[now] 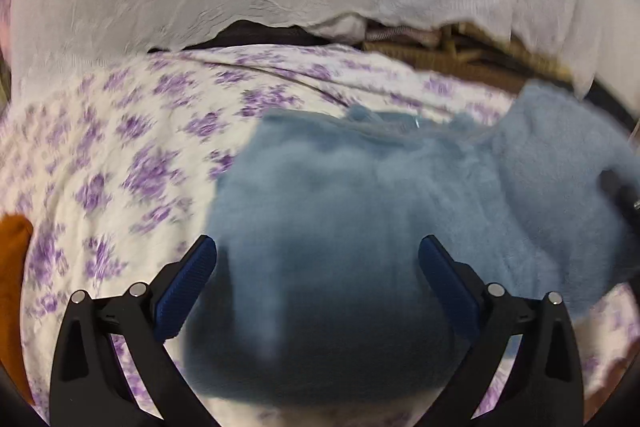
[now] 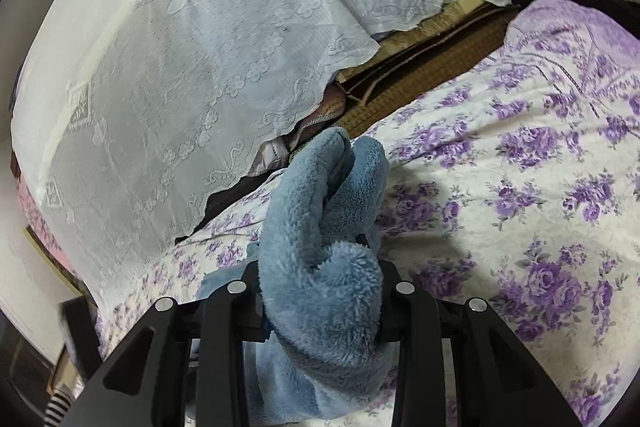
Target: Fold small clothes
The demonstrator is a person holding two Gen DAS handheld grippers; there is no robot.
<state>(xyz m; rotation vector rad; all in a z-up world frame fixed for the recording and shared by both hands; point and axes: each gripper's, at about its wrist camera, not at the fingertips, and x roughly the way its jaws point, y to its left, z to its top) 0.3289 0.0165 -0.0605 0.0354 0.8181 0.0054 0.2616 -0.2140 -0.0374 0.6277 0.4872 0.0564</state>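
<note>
Right gripper [image 2: 320, 291]: I see it pinching the bunched blue fleece garment [image 2: 320, 227].
Left gripper [image 1: 318, 267]: jaws spread over the fleece, gripping nothing.
Surface: floral bedspread [image 2: 520, 187].

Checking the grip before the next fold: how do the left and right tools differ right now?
The left tool stands wide open, its blue pads clear of the blue fleece; the right tool is clamped on a bunched fold of it. The fleece lies below the left tool but stands up through the right one. Both are black and over the floral sheet.
</note>
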